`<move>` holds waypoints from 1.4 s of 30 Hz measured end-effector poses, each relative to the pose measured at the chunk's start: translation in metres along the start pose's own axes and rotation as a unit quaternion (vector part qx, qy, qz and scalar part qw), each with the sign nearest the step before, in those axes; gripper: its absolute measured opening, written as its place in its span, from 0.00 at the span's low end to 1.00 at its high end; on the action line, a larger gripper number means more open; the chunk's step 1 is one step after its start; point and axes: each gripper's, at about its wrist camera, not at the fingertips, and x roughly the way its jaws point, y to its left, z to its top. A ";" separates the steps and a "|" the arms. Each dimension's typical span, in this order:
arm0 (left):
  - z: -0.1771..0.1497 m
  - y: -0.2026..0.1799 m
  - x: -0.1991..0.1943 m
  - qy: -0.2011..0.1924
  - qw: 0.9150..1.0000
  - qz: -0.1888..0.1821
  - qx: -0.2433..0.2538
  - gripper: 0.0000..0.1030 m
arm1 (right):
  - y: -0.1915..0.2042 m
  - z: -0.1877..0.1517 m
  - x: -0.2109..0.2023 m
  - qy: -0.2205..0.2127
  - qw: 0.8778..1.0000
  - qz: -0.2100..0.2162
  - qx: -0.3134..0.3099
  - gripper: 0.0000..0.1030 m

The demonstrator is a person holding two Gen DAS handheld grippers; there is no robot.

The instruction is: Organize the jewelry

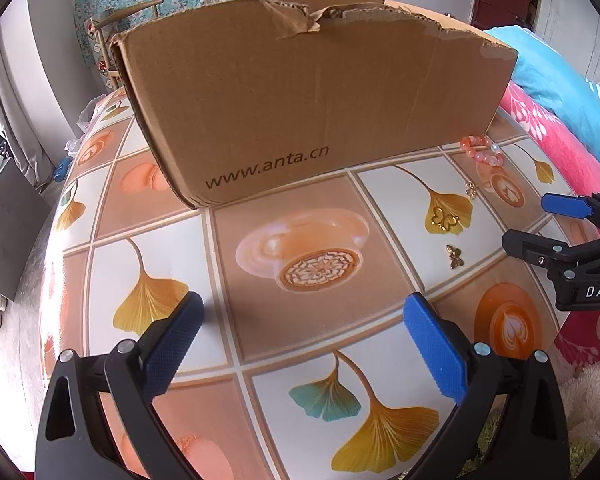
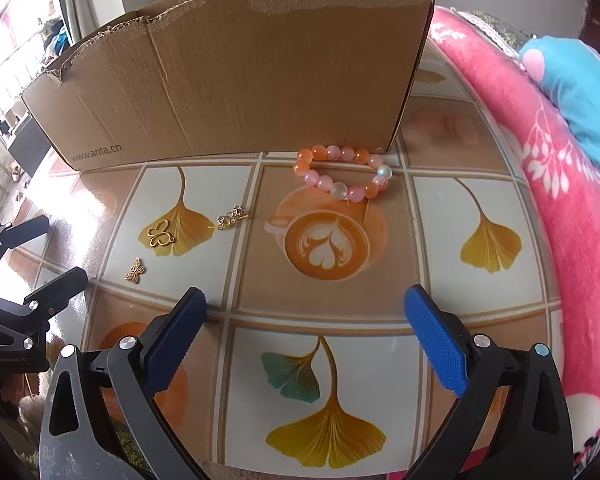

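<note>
I am holding my right gripper (image 2: 304,312) over the table (image 2: 432,240), tipping down, and its two blue pads are standing wide apart with nothing between them. My left gripper (image 1: 300,320) is also wide apart and empty, and it is waiting over a bare part of the table. The jewelry is lying in front of my right gripper. The bead bracelet (image 2: 342,174) is resting right by the bottom of the cardboard box (image 2: 236,80), maybe touching it, but I cannot tell for sure. Three little gold pieces are lying off to the left of it: a flat butterfly charm (image 2: 160,234), a small twisty gold clasp (image 2: 232,217) just beside it, and a tiny bee charm (image 2: 135,270) nearer to me. I am thinking the box is where they all are going, though I cannot see inside it. The bracelet looks easiest, so I should be reaching forward, putting one pad inside the ring of beads and one outside, then squeezing softly so the round beads are not rolling away. The gold pieces are thin and flat, so I should be coming down straight and pinching slowly near the table.
</note>
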 end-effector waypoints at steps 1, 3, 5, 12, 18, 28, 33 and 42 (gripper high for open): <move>0.000 0.000 0.000 0.001 1.000 0.000 0.001 0.96 | 0.000 0.000 0.000 0.000 1.000 0.000 0.000 0.92; 0.000 0.000 0.000 0.001 1.000 0.000 0.000 0.96 | -0.001 0.001 0.000 -0.001 1.000 0.000 -0.001 0.92; 0.000 0.000 0.000 0.000 1.000 0.000 0.000 0.96 | -0.001 0.001 0.000 -0.001 1.000 0.001 0.000 0.92; 0.000 0.000 0.000 0.001 1.000 0.000 0.001 0.96 | -0.003 0.002 -0.001 -0.001 1.000 -0.004 0.008 0.92; 0.002 0.000 0.001 0.006 1.000 -0.002 0.004 0.96 | -0.006 0.003 0.000 -0.003 1.000 -0.004 0.009 0.92; 0.001 0.000 0.001 0.005 1.000 -0.003 0.004 0.96 | -0.002 0.002 0.000 0.000 1.000 -0.012 0.017 0.92; 0.002 0.000 0.001 0.004 1.000 -0.003 0.005 0.96 | -0.003 0.002 0.000 -0.001 1.000 -0.012 0.018 0.92; 0.002 -0.001 0.001 0.002 1.000 -0.001 0.003 0.96 | -0.003 0.003 0.001 -0.003 1.000 -0.014 0.018 0.92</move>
